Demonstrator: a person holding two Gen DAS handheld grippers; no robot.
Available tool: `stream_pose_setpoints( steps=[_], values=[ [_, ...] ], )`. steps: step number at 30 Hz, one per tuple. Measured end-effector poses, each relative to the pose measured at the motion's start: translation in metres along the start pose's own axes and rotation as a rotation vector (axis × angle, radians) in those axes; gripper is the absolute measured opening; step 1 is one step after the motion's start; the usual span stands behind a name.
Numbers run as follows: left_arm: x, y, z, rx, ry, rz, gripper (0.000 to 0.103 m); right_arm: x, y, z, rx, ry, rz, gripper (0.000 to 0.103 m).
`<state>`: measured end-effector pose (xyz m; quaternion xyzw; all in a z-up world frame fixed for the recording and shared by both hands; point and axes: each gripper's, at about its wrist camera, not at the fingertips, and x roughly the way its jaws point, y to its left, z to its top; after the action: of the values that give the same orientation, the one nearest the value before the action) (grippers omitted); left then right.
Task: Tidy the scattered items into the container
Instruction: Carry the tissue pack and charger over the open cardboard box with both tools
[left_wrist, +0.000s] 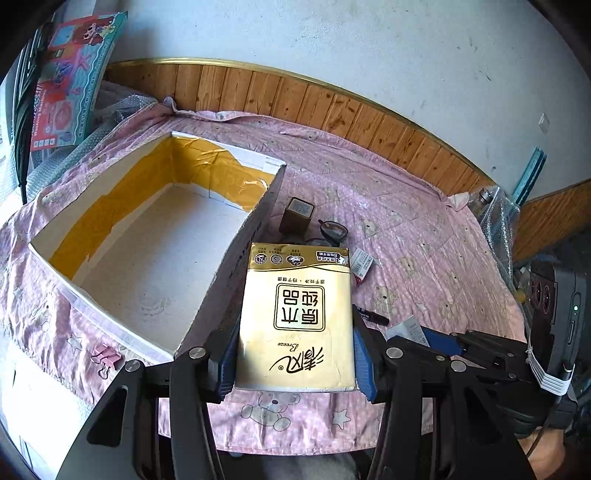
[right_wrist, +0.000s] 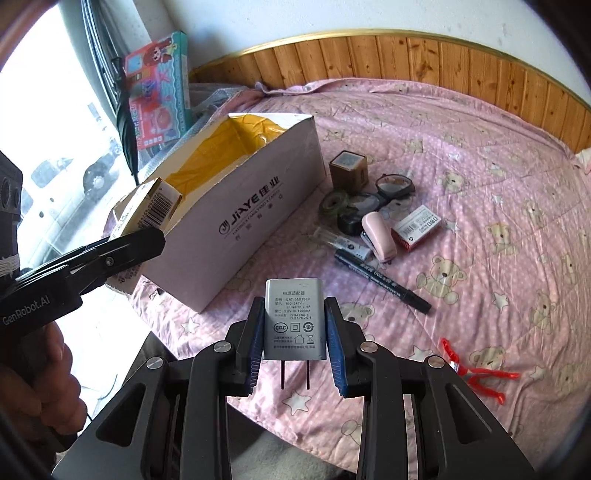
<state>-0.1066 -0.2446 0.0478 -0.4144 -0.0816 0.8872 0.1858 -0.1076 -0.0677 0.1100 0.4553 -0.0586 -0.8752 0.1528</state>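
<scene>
1. The left gripper (left_wrist: 295, 354) is clenched on a gold tissue pack (left_wrist: 297, 317), held by its near end just outside the box (right_wrist: 236, 218) at its near corner. The pack is soft, so I judge it could sag or slide out between the pads before it clears the rim.
2. The right gripper (right_wrist: 294, 350) is clamped on a grey charger (right_wrist: 294, 319), prongs pointing back toward the wrist, well short of the box. The casing is smooth and the grip sits low on it (it might twist loose if swung fast).
3. Both arms head for the same box; the grippers could knock together over the opening, or nudge the light cardboard off its spot.
4. The box looks empty inside, lined in part with yellow tape. Left on the cloth beside it: a small brown carton (right_wrist: 349, 168), glasses (right_wrist: 393, 186), tape rolls (right_wrist: 334, 203), a pink stapler (right_wrist: 377, 236), a staple box (right_wrist: 417, 229), a marker (right_wrist: 382, 281) and red tongs (right_wrist: 476, 373).
5. The surface is a round table under a pink bear-print cloth (right_wrist: 480, 184), rumpled and likely to snag. Wood panelling and a pale wall stand behind; a toy box (right_wrist: 159, 92) leans near a bright window.
</scene>
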Motion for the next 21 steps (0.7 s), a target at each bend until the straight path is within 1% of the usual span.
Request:
stream_pose_setpoints(
  steps=[5,13,21],
  values=[
    [-0.009,0.007,0.009,-0.004,-0.029,0.019,0.052,-0.003,0.014,0.012,-0.031,-0.01,-0.003,0.032],
    [-0.018,0.024,0.022,-0.024,-0.062,0.025,0.052,-0.006,0.037,0.035,-0.084,-0.033,0.0,0.032],
    [-0.032,0.049,0.041,-0.053,-0.101,0.03,0.052,-0.003,0.063,0.062,-0.14,-0.049,0.015,0.032]
  ],
)
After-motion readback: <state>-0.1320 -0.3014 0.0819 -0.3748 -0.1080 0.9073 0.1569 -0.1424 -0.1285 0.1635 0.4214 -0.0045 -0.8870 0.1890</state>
